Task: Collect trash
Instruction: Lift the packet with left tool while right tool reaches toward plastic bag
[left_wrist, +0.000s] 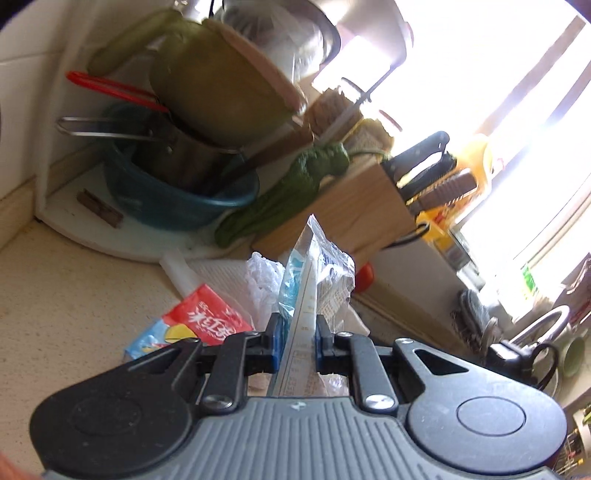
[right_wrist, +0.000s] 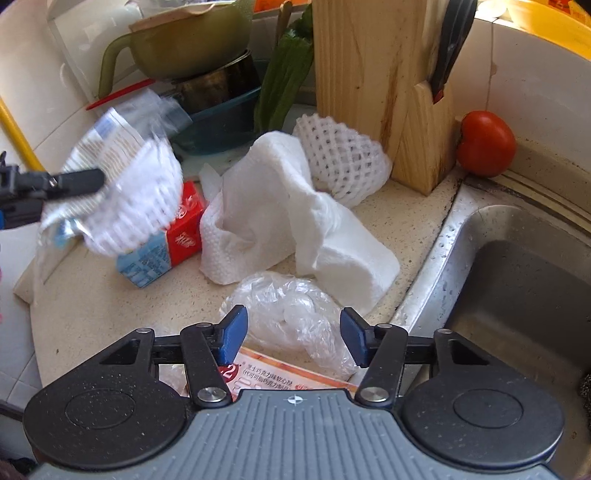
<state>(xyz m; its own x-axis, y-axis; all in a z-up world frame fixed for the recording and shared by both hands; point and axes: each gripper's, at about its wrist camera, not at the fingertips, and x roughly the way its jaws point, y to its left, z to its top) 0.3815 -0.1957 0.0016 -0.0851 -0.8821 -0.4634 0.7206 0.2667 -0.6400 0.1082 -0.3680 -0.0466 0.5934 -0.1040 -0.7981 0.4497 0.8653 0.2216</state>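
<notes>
My left gripper (left_wrist: 300, 332) is shut on a clear printed plastic wrapper (left_wrist: 314, 266), which sticks up between its blue pads. In the right wrist view this wrapper (right_wrist: 122, 184) hangs blurred above the counter at the left, held by the left gripper (right_wrist: 98, 181). My right gripper (right_wrist: 293, 332) is open just above the counter, with a crumpled clear plastic bag (right_wrist: 291, 317) lying between its fingers. Beyond it lie a white paper towel (right_wrist: 280, 206), a white foam net (right_wrist: 343, 158) and a red and blue carton (right_wrist: 173, 236). An orange printed leaflet (right_wrist: 288, 376) lies under the right gripper.
A wooden knife block (right_wrist: 369, 74) stands behind the trash, with a tomato (right_wrist: 485, 142) to its right. The steel sink (right_wrist: 517, 295) drops away on the right. Stacked pots in a blue bowl (left_wrist: 177, 199) and green vegetables (left_wrist: 280, 195) crowd the back corner.
</notes>
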